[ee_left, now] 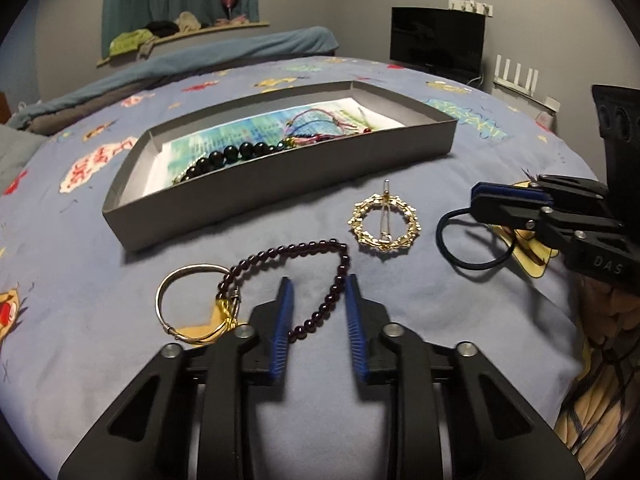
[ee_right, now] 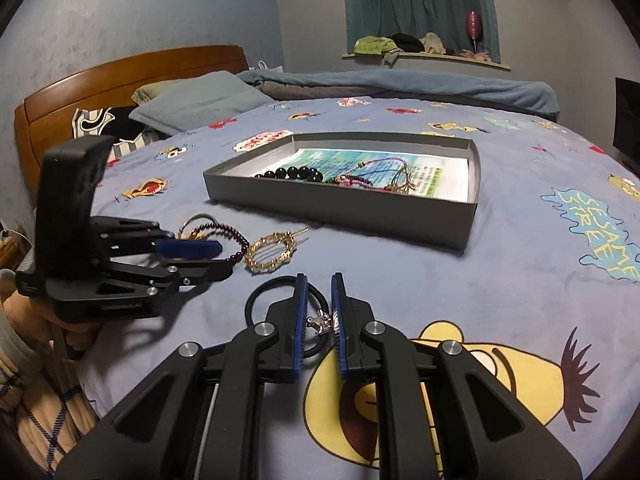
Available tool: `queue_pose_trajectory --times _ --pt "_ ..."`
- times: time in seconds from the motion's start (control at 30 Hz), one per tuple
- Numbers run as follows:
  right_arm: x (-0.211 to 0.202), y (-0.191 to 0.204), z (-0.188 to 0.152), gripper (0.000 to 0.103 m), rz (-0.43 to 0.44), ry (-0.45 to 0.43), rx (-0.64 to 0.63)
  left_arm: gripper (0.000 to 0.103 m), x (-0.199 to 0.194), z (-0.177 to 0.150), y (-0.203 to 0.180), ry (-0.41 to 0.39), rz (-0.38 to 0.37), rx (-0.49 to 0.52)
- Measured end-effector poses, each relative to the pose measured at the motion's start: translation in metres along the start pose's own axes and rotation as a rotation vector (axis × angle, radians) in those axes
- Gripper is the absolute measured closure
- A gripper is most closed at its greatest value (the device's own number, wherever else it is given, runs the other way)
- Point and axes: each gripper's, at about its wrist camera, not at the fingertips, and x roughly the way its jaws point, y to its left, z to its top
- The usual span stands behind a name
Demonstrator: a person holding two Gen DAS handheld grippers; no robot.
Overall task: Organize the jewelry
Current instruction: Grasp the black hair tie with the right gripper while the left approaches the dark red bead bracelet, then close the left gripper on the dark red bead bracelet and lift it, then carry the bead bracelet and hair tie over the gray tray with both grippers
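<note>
A grey cardboard tray [ee_left: 280,184] on the bed holds a black bead bracelet [ee_left: 228,156] and pink cord bracelets [ee_left: 320,124]. In front of it lie a dark red bead bracelet [ee_left: 304,256], a silver bangle [ee_left: 188,304], a gold wreath hair clip [ee_left: 386,224] and a black hair tie [ee_left: 472,240]. My left gripper [ee_left: 318,284] is open, its fingers either side of the red beads. My right gripper [ee_right: 318,284] is narrowly open around the hair tie [ee_right: 264,300] and its small silver charm [ee_right: 320,324].
The blue cartoon-print bedspread [ee_right: 480,280] covers the bed. Pillows [ee_right: 200,100] and a wooden headboard [ee_right: 120,76] are at the far left. A folded blanket [ee_left: 200,60] lies behind the tray. A black monitor [ee_left: 436,40] stands beyond the bed.
</note>
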Motion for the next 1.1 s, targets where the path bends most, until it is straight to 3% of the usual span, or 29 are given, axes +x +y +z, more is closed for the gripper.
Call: queue_pose_trajectory --times 0.07,0.1,0.3,0.7,1.1 --pt "-0.002 0.001 0.002 0.091 0.004 -0.011 0.001 0.096 -0.001 0.000 0.001 -0.004 0.002 -0.004" --pt "-0.003 0.001 0.004 0.091 0.006 -0.020 0.003 0.097 -0.003 0.000 0.001 -0.011 0.003 -0.002" --pt "-0.016 0.000 0.012 0.091 0.015 -0.077 0.019 0.097 -0.021 0.003 0.000 -0.077 -0.001 -0.006" --pt "-0.025 -0.014 0.036 0.091 0.017 -0.164 0.054 0.097 -0.066 0.020 0.019 -0.297 -0.055 -0.091" --pt "-0.016 -0.024 0.056 0.091 0.029 -0.231 0.071 0.097 -0.072 0.033 0.042 -0.372 -0.061 -0.129"
